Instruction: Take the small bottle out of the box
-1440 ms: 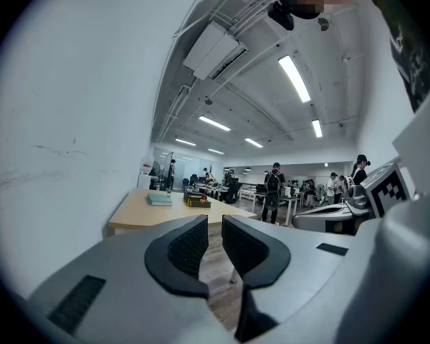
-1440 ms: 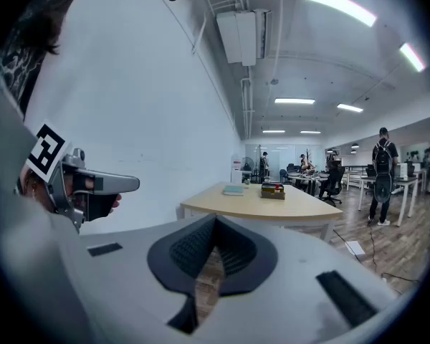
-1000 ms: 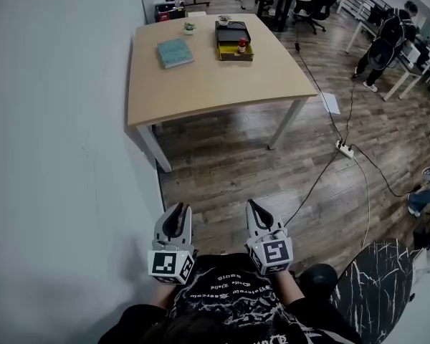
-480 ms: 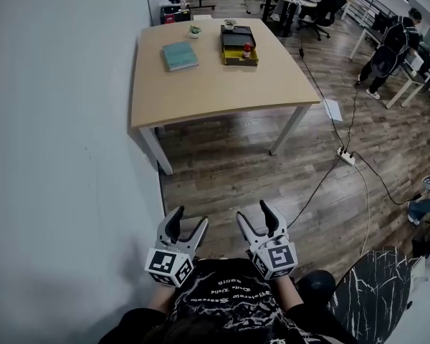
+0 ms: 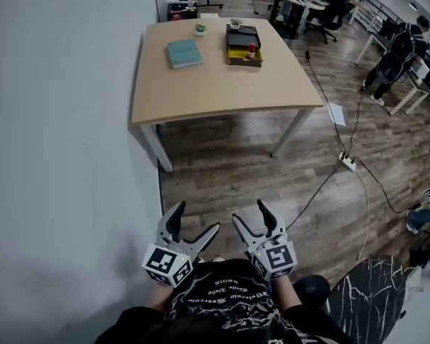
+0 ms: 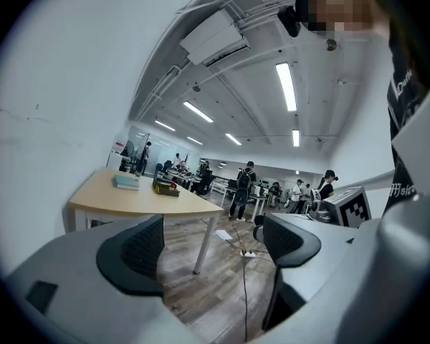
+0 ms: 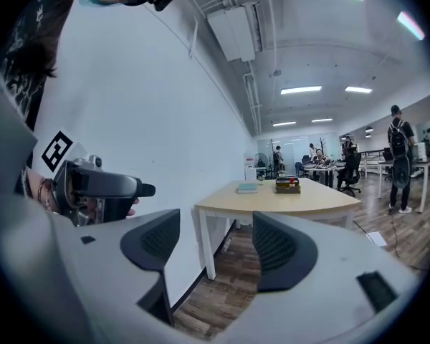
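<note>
Far ahead on the wooden table [image 5: 215, 84] stands a black and yellow box [image 5: 244, 46] with the small red-capped bottle [image 5: 251, 49] inside it. Both grippers hang close to my body, well short of the table. My left gripper [image 5: 195, 221] has its jaws opening, spread wide with nothing between them. My right gripper [image 5: 249, 213] is likewise opening and empty. In the left gripper view the box [image 6: 166, 186] looks tiny beyond the left gripper [image 6: 211, 246]. The right gripper view shows the box [image 7: 287, 185] on the table [image 7: 287, 201] past the right gripper [image 7: 215, 246].
A teal book [image 5: 184, 53] and two small potted plants [image 5: 201, 29] share the table. A white wall [image 5: 57, 156] runs along the left. On the wooden floor lie a power strip with cables [image 5: 347, 163] and a paper sheet [image 5: 331, 113]. A person [image 5: 398, 56] stands at right.
Both grippers' jaws went from shut to spread wide. The table has shifted slightly in the head view.
</note>
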The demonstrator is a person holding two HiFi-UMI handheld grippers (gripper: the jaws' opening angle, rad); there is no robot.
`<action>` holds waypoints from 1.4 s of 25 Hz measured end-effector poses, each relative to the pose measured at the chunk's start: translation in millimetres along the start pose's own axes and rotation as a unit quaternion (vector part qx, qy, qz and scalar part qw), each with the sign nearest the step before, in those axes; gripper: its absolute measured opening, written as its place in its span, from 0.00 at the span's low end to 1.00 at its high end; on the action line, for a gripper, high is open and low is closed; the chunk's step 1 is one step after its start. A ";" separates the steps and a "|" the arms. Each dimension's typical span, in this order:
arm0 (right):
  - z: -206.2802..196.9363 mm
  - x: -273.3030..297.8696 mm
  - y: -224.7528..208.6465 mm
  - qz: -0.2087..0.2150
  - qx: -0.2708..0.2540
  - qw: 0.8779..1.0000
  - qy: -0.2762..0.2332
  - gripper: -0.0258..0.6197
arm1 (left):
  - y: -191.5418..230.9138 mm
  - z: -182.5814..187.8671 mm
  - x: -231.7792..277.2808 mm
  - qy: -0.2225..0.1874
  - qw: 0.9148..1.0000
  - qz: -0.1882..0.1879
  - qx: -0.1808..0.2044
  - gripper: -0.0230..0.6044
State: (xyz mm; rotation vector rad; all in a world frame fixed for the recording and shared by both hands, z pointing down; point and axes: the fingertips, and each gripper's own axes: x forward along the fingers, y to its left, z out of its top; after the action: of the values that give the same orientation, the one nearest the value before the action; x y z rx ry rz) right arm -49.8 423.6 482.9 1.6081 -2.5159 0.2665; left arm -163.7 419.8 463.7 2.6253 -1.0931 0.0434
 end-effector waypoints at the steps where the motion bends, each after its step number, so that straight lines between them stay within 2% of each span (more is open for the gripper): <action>1: -1.0 -0.6 -1.6 0.001 -0.001 1.000 0.001 0.55 | -1.1 1.9 1.5 -0.002 1.000 0.006 0.007 0.75; 3: -0.3 -1.9 -5.5 0.003 0.001 1.000 0.001 0.55 | -0.7 2.3 5.3 -0.003 1.000 0.018 0.015 0.75; 7: 0.4 -3.0 -14.0 0.007 -0.002 1.000 0.001 0.54 | 1.8 0.5 11.9 -0.008 0.999 0.033 0.005 0.75; 13: 1.3 0.2 -32.6 -0.017 0.006 1.000 -0.001 0.54 | -0.7 3.4 32.0 0.004 1.000 0.014 0.017 0.74; 17: -0.5 16.8 -50.6 -0.035 0.010 0.999 0.001 0.54 | 14.2 3.8 59.9 0.008 1.000 0.003 0.027 0.74; 24: 11.6 78.0 -84.0 -0.068 0.012 0.998 -0.001 0.54 | 59.7 20.4 114.5 0.017 0.998 -0.042 0.046 0.74; 26: 18.5 101.0 -91.6 -0.075 0.008 0.997 0.001 0.54 | 77.1 31.2 130.3 0.016 0.998 -0.050 0.044 0.69; 31: 34.3 156.3 -106.9 -0.085 0.003 0.996 0.007 0.54 | 128.1 56.8 171.1 0.004 0.998 -0.045 0.049 0.67; 35: 42.9 197.2 -119.7 -0.099 0.012 0.995 0.009 0.54 | 166.4 68.2 200.8 0.007 0.998 -0.055 0.040 0.67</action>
State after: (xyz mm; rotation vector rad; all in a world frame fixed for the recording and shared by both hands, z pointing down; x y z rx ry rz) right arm -24.4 190.5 492.1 1.8385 -2.3250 0.2870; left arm -143.0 151.1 469.8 2.7483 -0.9585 0.0824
